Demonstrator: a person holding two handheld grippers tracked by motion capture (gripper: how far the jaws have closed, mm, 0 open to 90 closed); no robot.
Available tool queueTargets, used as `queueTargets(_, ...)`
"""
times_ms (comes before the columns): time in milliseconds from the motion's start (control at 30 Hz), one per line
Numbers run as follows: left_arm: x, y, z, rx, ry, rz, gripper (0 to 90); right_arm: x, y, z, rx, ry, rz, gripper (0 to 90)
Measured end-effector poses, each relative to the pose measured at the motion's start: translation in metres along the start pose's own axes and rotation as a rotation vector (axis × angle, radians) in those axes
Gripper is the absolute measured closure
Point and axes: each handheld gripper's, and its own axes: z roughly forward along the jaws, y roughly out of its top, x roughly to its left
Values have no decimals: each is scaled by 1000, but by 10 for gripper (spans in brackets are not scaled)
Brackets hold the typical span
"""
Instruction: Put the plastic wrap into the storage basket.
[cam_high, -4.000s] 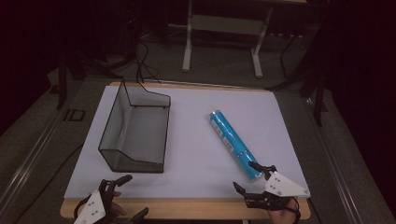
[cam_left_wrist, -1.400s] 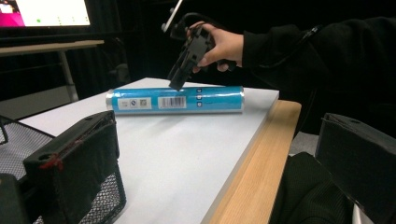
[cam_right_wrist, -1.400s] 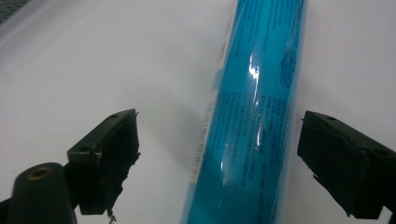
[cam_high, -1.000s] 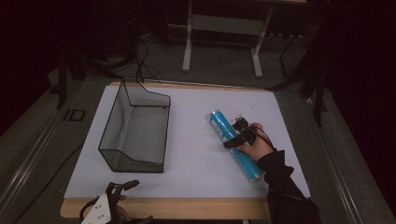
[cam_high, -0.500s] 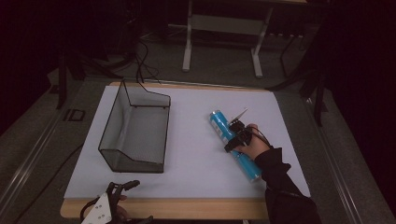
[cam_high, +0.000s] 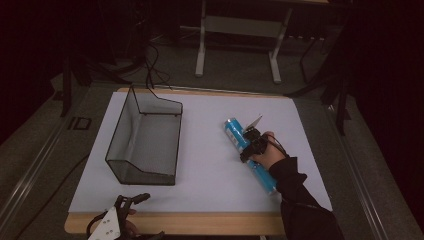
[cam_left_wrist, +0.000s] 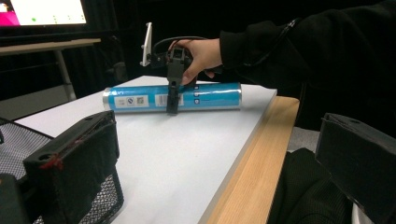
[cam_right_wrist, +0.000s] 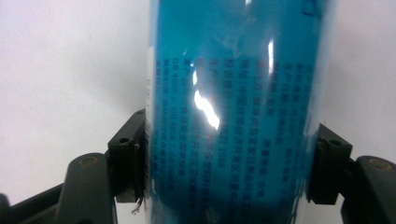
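A blue cylindrical tube (cam_high: 263, 178) lies on the white table top (cam_high: 205, 180), right of the middle, running from the far left toward the near right. My right gripper (cam_high: 248, 145) comes down over its middle, and one jaw stands against each side. In the right gripper view the tube (cam_right_wrist: 233, 93) sits between the two pads of that gripper (cam_right_wrist: 229, 154), touching both. In the left gripper view the tube (cam_left_wrist: 210, 95) rests flat on the table with the right gripper (cam_left_wrist: 173, 95) across it. My left gripper (cam_high: 145, 218) stays open at the table's front left edge.
A black wire-mesh basket (cam_high: 145, 176) stands empty on the left half of the table, and its mesh (cam_left_wrist: 14, 140) is close to my left gripper (cam_left_wrist: 219, 140). The table's wooden front edge (cam_left_wrist: 252, 168) runs beside that gripper. Beyond the far edge are desk legs and cables.
My right gripper left the front right edge, reached the tube's middle and settled over it. The tube has not moved. The left gripper has hardly moved.
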Motion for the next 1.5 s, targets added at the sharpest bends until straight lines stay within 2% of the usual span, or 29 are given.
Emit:
queueTargets(167, 1, 0, 0, 2, 3, -3, 2, -4, 3, -10, -26, 16, 49, 315)
queueTargets(300, 1, 0, 1, 1, 4, 0, 2, -9, 6, -30, -97, 19, 69, 315)
queueTargets(400, 1, -1, 1, 4, 4, 3, 2, -10, 10, -49, -126, 26, 86, 315)
queueTargets(600, 1, -1, 2, 5, 4, 4, 1, -2, 19, -83, -200, -1, 80, 316)
queueTargets(733, 0, 0, 2, 5, 5, 8, 2, 5, 27, -101, -262, 51, 111, 315)
queueTargets(833, 0, 0, 2, 5, 5, 10, 2, 14, 33, -112, -300, 78, 113, 316)
queueTargets(900, 0, 0, 2, 4, 4, 10, 1, 21, 38, -118, -329, 72, 102, 316)
queueTargets(1000, 0, 0, 2, 3, 3, 10, 2, 31, 45, -125, -360, 111, 106, 316)
queueTargets(1133, 0, 0, 2, 4, 1, 16, 2, 47, 55, -133, -415, 124, 105, 316)
queueTargets(1233, 0, 0, 2, 3, 1, 17, 2, 59, 64, -138, -444, 148, 98, 316)
queueTargets(1333, 0, 0, 1, 1, 0, 17, 2, 73, 71, -140, -463, 145, 83, 316)
queueTargets(1400, 0, 0, 1, -1, -1, 16, 2, 80, 75, -141, -471, 165, 81, 316)
queueTargets(1500, 0, 1, 1, -2, -3, 16, 2, 91, 81, -143, -511, 177, 81, 316)
